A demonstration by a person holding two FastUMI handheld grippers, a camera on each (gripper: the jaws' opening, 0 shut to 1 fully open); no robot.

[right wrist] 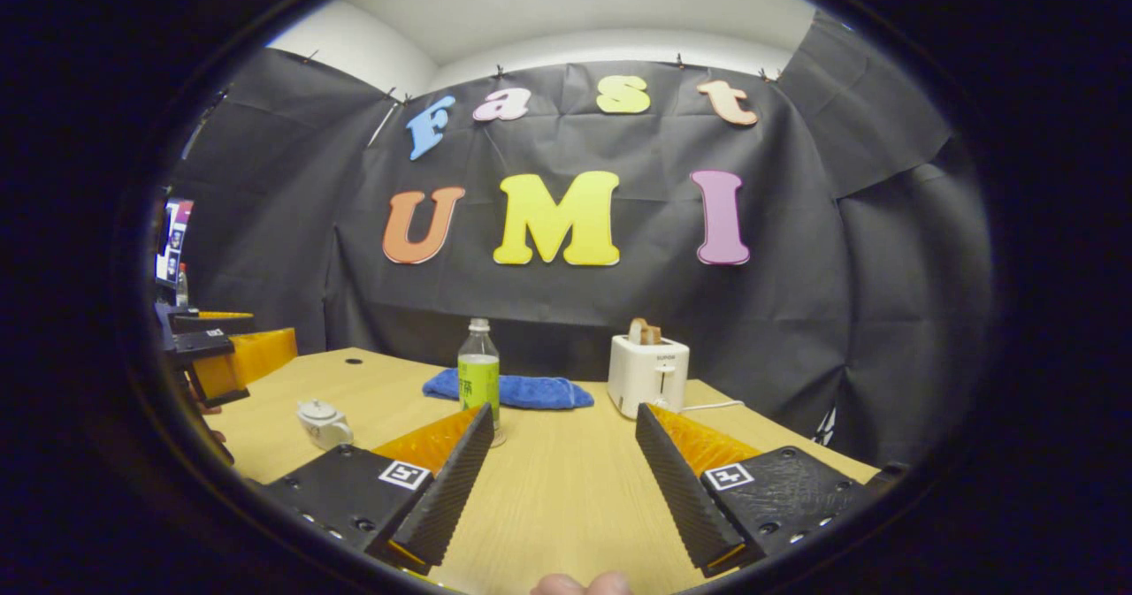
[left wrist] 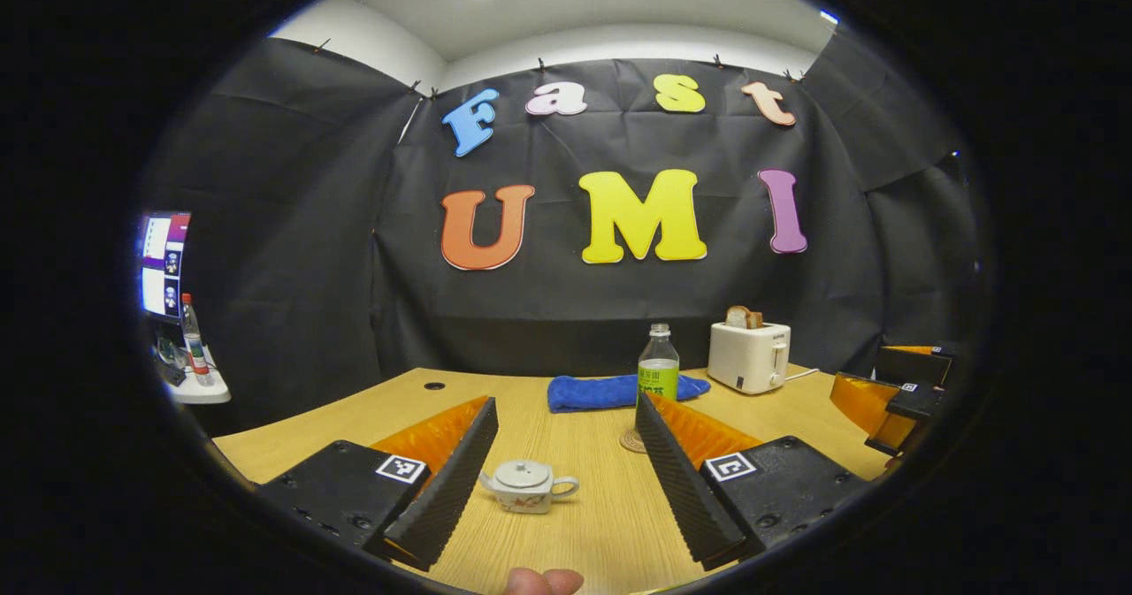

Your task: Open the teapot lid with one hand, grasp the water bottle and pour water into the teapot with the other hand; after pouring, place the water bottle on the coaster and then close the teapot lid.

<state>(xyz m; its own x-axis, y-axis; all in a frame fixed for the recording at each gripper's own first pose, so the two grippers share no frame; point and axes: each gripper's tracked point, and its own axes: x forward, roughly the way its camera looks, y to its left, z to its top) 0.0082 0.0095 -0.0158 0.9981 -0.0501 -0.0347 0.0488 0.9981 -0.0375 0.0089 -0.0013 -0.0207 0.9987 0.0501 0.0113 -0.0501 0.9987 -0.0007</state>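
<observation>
The teapot [left wrist: 529,485] sits low in the middle of my left gripper view, lid on, spout toward the frame's left and handle toward the right, framed between the fingers of my left gripper [left wrist: 566,480]. Those fingers stand wide apart and touch nothing. In my right gripper view the teapot [right wrist: 323,423] is small at the lower left, its details hard to make out.

The water bottle [left wrist: 658,367] stands upright right of centre in the left gripper view, its base hidden behind my right-hand finger; beside that finger a sliver of the round coaster [left wrist: 631,440] peeks out, and I cannot tell whether the bottle rests on it. In the right gripper view the bottle [right wrist: 478,381] stands left of centre, its foot partly cut by my finger.

My right gripper [right wrist: 566,480] is also spread wide, holding nothing above the bare wooden table [right wrist: 566,489]. It shows again at the right edge of the left gripper view [left wrist: 893,396], cut off by the rim.

Behind the bottle lies a blue towel [left wrist: 610,392], and further right a white toaster [left wrist: 748,356] with bread in it. At the left gripper view's far left, a lit screen [left wrist: 164,263] and another bottle [left wrist: 194,339] sit blurred.
</observation>
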